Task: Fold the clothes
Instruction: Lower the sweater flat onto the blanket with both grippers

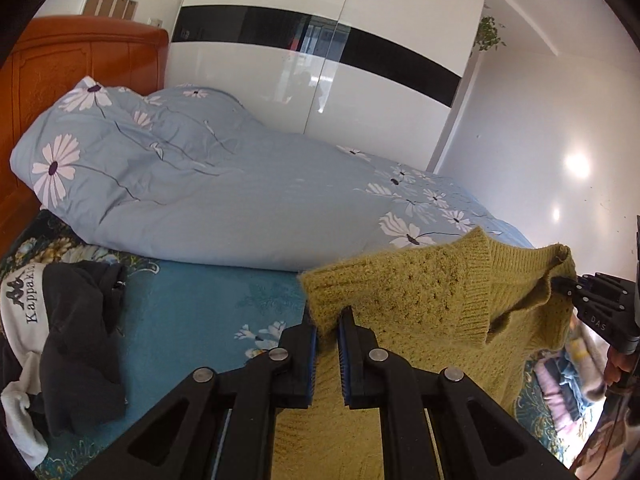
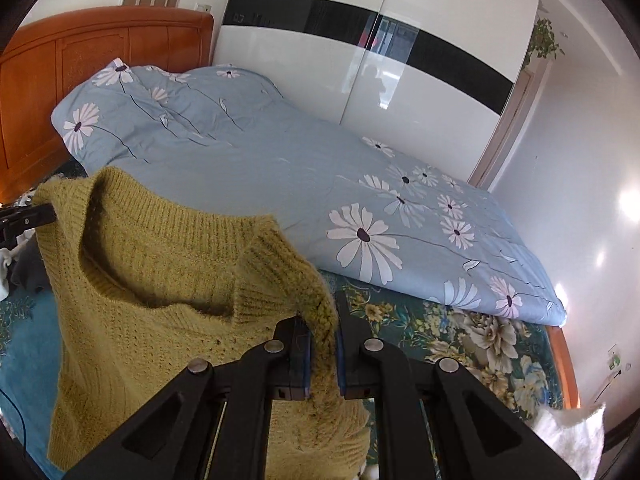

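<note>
Olive knit sweater (image 1: 432, 312) hangs unfolded over near bed (image 1: 192, 312), left gripper (image 1: 328, 344) and right gripper (image 2: 323, 350) each clamped on a shoulder; dark clothes pile (image 1: 76, 320) at left awaits folding.

One olive knit sweater (image 1: 432, 300), two black grippers, left gripper (image 1: 328, 344) and right gripper (image 2: 323, 354), one floral duvet (image 1: 224, 196), one dark garment pile (image 1: 76, 320) at lower left, one white wardrobe (image 1: 328, 64), one wooden headboard (image 1: 76, 68).
</note>
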Tool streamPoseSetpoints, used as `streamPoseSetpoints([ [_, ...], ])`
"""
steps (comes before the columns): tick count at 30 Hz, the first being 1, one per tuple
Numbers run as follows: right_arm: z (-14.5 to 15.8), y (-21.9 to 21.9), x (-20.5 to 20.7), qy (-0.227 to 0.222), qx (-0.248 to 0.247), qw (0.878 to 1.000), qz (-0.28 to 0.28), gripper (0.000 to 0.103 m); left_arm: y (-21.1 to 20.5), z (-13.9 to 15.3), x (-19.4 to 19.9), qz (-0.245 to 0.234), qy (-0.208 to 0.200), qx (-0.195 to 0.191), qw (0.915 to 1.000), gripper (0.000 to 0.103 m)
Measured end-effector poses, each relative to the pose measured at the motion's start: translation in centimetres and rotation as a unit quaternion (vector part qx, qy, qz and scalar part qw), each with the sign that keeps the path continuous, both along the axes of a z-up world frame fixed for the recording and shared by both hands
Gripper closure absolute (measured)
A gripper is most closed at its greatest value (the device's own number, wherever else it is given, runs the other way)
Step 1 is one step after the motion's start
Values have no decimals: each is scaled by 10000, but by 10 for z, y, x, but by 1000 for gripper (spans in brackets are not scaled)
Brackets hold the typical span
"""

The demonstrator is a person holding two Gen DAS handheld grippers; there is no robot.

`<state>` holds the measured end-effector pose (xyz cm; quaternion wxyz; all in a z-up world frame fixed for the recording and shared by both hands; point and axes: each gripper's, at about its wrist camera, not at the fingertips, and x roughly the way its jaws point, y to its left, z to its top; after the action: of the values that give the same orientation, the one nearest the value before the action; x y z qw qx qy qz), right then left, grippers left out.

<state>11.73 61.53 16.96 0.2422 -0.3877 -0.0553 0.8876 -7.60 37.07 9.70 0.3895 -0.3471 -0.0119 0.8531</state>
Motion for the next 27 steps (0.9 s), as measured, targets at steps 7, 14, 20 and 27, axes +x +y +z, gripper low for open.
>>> streamPoseSetpoints([
  [7,-98,53,-86,-586,-462,9970,-209,94,48,-95,-73,199,-550,-436,9973,93],
  [14,-180,90,-138,-1160,-773,9898,-281,93,83,-172,-117,259,-1025,-750,9916,93],
  [20,-223,111,-157,-1466,-1036,9834,-256,93,110,-210,-127,155,-1180,-1264,9848,93],
  [27,-223,116,-150,-1498,-919,9842,-227,66,110,-217,-123,13,-1376,-1162,9836,93],
])
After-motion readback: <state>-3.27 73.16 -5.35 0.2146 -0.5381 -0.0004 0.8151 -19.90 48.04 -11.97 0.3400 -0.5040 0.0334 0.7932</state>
